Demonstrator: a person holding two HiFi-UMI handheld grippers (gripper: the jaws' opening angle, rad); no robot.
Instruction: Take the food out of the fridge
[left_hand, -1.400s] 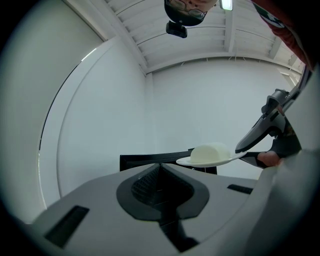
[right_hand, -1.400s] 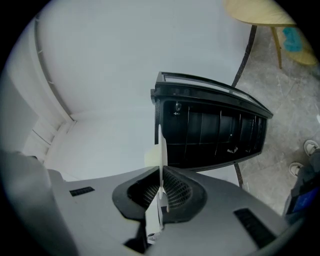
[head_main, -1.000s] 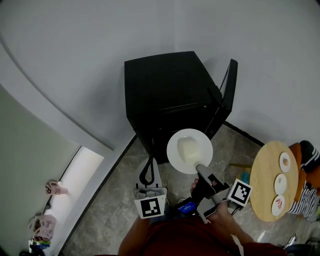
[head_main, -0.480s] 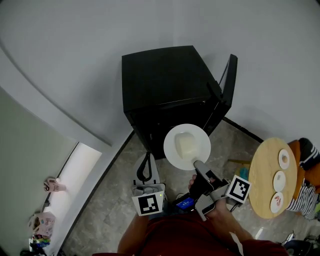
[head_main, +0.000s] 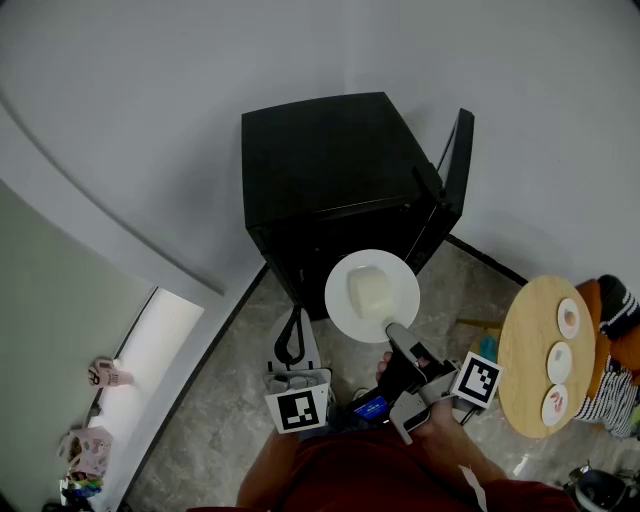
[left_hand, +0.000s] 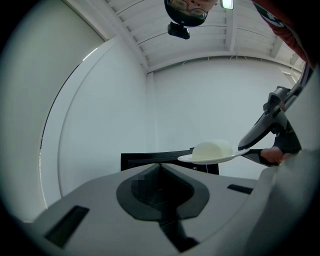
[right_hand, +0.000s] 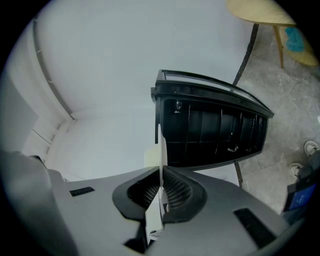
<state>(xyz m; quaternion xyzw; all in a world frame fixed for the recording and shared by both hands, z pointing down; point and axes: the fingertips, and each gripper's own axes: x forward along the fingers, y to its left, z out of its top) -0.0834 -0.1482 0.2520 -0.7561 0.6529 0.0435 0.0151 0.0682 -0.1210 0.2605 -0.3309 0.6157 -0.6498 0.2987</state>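
1. Black box-shaped fridge (head_main: 335, 175): it stands on the grey stone-pattern floor (head_main: 230, 400) against the white wall. Its door (head_main: 457, 165) is swung open at the right side. The right gripper view looks into the dark compartment (right_hand: 212, 132); ribbed walls show, but any contents cannot be made out.

2. Round pale wooden surface (head_main: 520, 355): it stands right of the fridge and well apart from it. It carries three small white dishes (head_main: 560, 363) in a row. What lies in them is too small to tell.

3. Round white plate (head_main: 345, 315): it is held level in the air just in front of the open fridge, outside the compartment. It holds one item.

4. Pale cream rounded block of food (head_main: 368, 292): it sits near the middle of the plate. In the left gripper view the block (left_hand: 212, 150) lies flat, wider than tall, with its long axis level along the plate (left_hand: 200, 159).

5. Right gripper (head_main: 393, 328): its jaws are clenched on the near rim of the plate. In its own view the plate (right_hand: 162, 150) runs edge-on between the pads.

6. Left gripper (head_main: 294, 314): it hangs left of the plate, apart from it. Its jaws are pressed together with nothing between them (left_hand: 160, 167).
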